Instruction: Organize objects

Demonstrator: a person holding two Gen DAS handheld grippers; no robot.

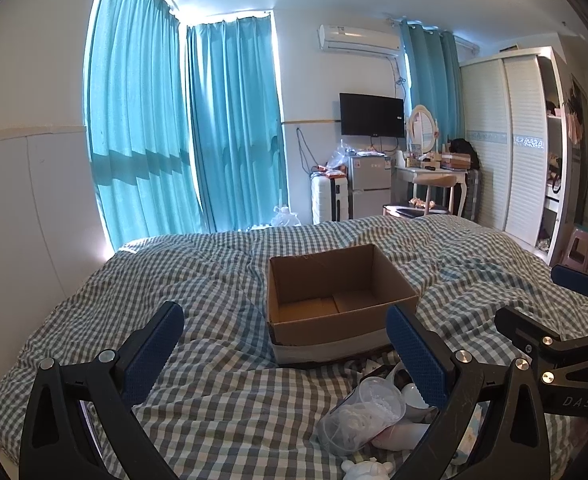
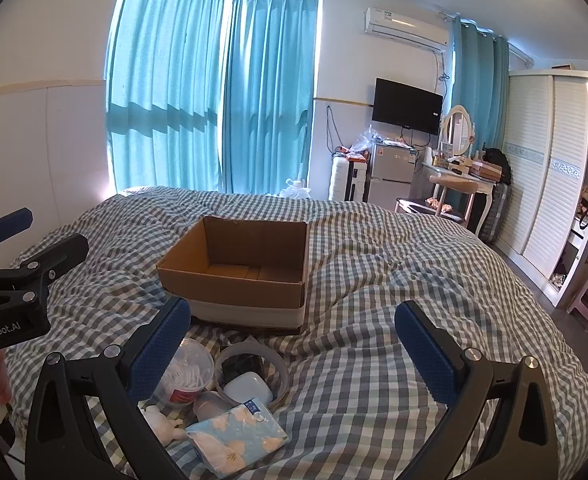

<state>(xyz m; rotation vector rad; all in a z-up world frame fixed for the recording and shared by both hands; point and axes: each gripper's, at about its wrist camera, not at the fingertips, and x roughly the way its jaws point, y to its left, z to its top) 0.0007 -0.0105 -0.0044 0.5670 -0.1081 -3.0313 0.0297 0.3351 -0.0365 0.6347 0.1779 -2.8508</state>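
Cardboard box (image 2: 238, 268) sits open side up on the checkered bed (image 2: 373, 264), long side running across, blue curtains (image 2: 214, 92) behind. Left gripper (image 1: 286, 352) and right gripper (image 2: 294, 344) are wide open, holding nothing.

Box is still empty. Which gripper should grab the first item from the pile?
Left, marginally. The left gripper is open, with the clear cup just inside its right finger. The right gripper has the pile by its left finger.
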